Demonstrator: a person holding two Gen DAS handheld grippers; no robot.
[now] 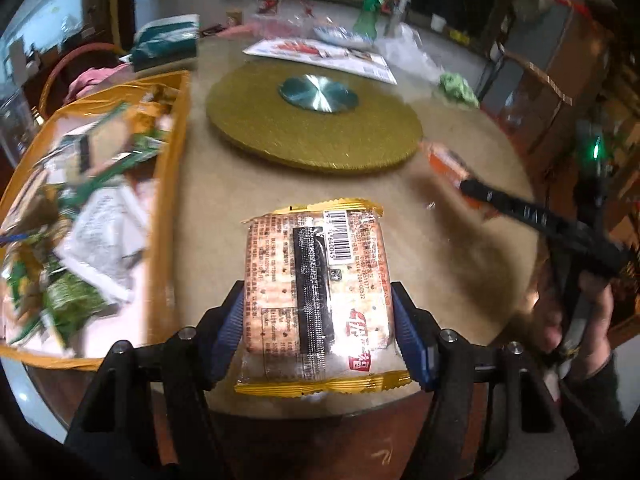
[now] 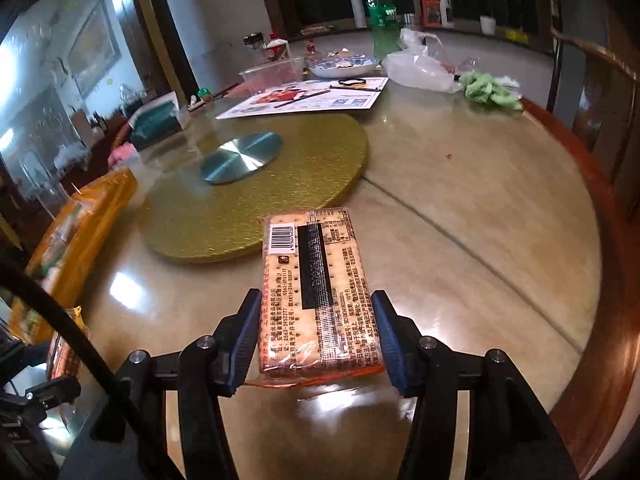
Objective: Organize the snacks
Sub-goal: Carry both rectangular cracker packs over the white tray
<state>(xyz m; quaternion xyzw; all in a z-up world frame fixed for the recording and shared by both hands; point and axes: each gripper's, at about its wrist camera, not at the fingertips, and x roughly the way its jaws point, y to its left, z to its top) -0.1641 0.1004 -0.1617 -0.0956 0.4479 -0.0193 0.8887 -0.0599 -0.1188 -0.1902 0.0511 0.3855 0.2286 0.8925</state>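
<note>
- Left wrist view: the left gripper (image 1: 318, 332) has a yellow-edged cracker pack (image 1: 318, 300) clamped between its blue pads, barcode side up, over the near edge of the round table (image 1: 460, 184); the grasp sits low on the pack, near its bottom seam, so I would keep it level while it travels.
- Same view: the yellow snack bag (image 1: 168, 184) lies open just to the left, already stuffed with green and white packets; to my eye that is where this pack belongs, and the mouth is crowded, so it should go in flat, end first, and be let go only once it is well past the rim.
- Same view: the right gripper (image 1: 466, 186) reaches in from the right onto an orange pack (image 1: 444, 160) beside the gold turntable (image 1: 316, 120); the 2 hands need to stay well apart.
- Right wrist view: the right gripper (image 2: 316, 340) straddles an orange-edged cracker pack (image 2: 316, 292) lying on the table (image 2: 480, 220); the left pad looks to touch it, the right pad seems just clear, so I judge the fingers not yet clenched; both pads should press squarely before any lift.
</note>
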